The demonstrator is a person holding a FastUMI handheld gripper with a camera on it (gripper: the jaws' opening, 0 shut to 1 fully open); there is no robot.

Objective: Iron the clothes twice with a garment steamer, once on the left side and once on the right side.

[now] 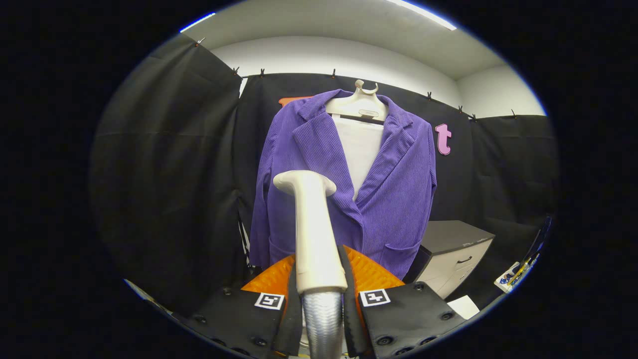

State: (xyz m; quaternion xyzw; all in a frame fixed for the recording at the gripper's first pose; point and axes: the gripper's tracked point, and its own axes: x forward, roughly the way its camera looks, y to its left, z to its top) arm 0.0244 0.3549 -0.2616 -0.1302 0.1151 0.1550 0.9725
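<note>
1. My claw [321, 279] is closed on the steamer handle [316, 239], both fingers pressing it; its head [304, 182] stands straight ahead of me.
2. Beyond the head hangs the purple jacket [344, 184] on a white hanger [361, 102], blocking the way forward.
3. Left of the jacket, open air runs up to the black cloth wall [164, 164].
4. Low on the right, a cabinet [456, 254] stands just beside the jacket's hem; the space above it is free.

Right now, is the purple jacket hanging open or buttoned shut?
Open at the top: the purple jacket hangs on a hanger, lapels spread over a white panel. The steamer, gripped by the gripper, hides its lower front.
</note>
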